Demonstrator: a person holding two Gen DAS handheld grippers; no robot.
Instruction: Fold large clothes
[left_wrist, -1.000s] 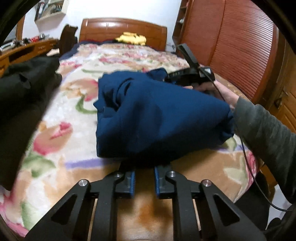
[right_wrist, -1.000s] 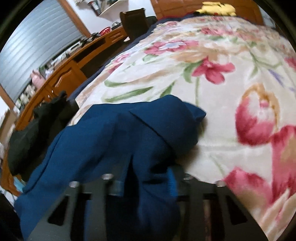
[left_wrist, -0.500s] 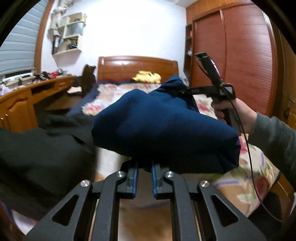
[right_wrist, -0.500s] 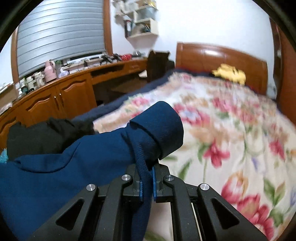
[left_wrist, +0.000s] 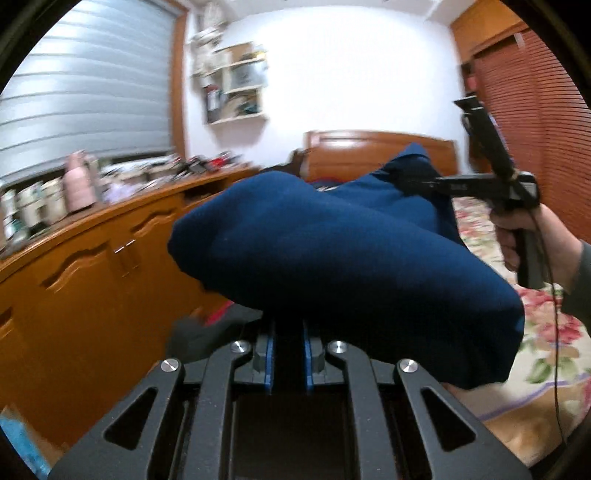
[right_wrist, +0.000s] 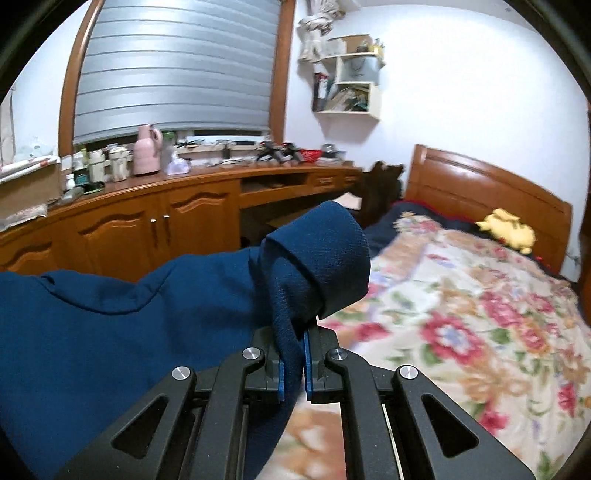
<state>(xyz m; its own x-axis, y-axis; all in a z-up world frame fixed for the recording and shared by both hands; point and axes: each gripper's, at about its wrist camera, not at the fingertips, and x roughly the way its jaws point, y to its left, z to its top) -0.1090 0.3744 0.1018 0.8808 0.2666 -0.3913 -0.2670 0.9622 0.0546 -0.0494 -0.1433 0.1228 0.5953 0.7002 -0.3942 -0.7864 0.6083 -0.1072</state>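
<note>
Only our left wrist view showed the right tool and the hand gripping it; only the right view showed the yellow plush ahead on the bed. No writing was legible. The soft, bulging navy garment hung between both tools, the left tool and right each clamped on its cloth.

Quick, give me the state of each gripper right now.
Left gripper: shut on the blue garment, which hangs above the bed.
Right gripper: jaws just closed, shut on a bunched fold of the same blue garment.
</note>
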